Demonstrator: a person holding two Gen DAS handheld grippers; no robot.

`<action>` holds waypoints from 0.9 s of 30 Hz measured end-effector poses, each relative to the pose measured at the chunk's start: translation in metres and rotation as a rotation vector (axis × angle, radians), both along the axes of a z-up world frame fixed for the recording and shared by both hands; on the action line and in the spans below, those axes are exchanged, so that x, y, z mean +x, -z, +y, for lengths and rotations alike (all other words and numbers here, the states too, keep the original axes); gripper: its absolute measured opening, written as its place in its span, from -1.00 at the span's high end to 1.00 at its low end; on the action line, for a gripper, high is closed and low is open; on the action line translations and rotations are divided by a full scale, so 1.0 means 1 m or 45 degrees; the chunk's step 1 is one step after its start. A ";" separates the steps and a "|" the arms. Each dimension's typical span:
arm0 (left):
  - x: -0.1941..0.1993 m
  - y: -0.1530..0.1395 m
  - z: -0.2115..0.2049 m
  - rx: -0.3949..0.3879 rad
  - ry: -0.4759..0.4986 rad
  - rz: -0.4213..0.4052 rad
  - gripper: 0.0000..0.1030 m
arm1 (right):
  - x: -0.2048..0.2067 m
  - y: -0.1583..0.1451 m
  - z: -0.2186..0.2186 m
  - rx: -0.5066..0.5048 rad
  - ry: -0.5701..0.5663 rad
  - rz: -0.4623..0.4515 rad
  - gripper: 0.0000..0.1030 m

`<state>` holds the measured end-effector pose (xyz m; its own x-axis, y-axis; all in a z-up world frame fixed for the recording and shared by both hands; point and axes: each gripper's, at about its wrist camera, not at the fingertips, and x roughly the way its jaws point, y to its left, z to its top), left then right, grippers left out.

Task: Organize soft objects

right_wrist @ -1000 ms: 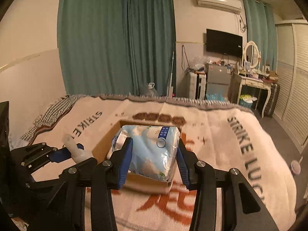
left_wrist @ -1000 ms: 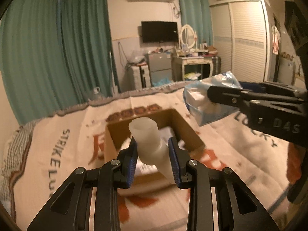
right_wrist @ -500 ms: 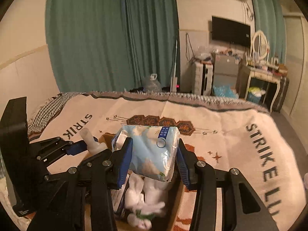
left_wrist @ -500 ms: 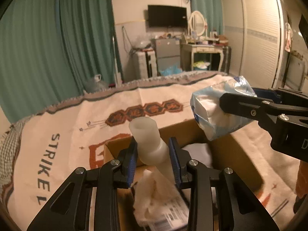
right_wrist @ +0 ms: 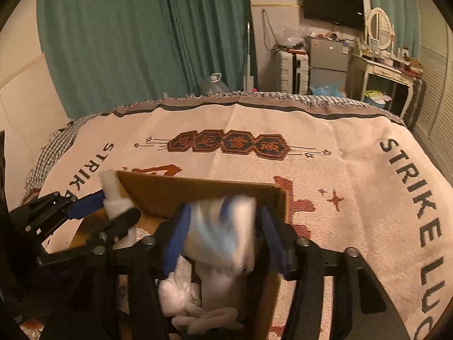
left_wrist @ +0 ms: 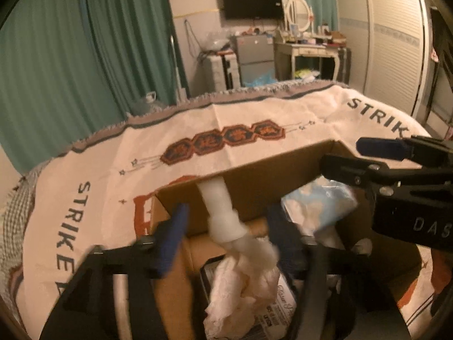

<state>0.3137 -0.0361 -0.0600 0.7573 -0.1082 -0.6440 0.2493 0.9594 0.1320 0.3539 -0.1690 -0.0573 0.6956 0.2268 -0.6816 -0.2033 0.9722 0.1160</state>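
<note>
Over the left part of the cardboard box, the left tool is seen spread wide, the white soft bottle-shaped piece loose between its fingers. Over the box's right part, the right tool is opened too, the blue tissue pack blurred between them. White cloths are seen inside the box, on the bed blanket.

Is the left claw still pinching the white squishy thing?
Apart. The left wrist view shows the left claw open, with gaps on both sides of the white squishy thing, which sits over the cardboard box.
</note>
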 end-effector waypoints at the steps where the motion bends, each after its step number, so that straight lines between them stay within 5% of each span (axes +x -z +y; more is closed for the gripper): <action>1: -0.005 -0.005 -0.001 0.024 -0.008 -0.040 -0.45 | -0.003 -0.004 -0.001 -0.003 0.013 -0.014 -0.25; 7: -0.026 -0.043 0.005 -0.008 -0.043 -0.116 -0.46 | -0.033 -0.046 -0.012 0.011 0.049 -0.099 -0.27; 14: -0.092 -0.133 0.018 -0.089 -0.068 -0.355 -0.47 | -0.103 -0.133 -0.018 -0.033 0.082 -0.280 -0.35; 17: -0.133 -0.175 0.029 -0.140 -0.082 -0.487 -0.85 | -0.147 -0.179 -0.019 -0.059 0.123 -0.391 -0.51; 23: -0.207 -0.233 0.047 -0.190 -0.098 -0.712 -0.87 | -0.223 -0.239 -0.022 -0.044 0.153 -0.572 -0.99; 27: -0.253 -0.251 0.059 -0.205 -0.133 -0.847 -0.90 | -0.264 -0.262 -0.021 -0.024 0.128 -0.661 -1.00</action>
<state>0.0608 0.0230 0.1910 0.9974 -0.0688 -0.0211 0.0702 0.9944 0.0787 0.0894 -0.1904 0.2050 0.9603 0.1329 -0.2452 -0.1353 0.9908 0.0070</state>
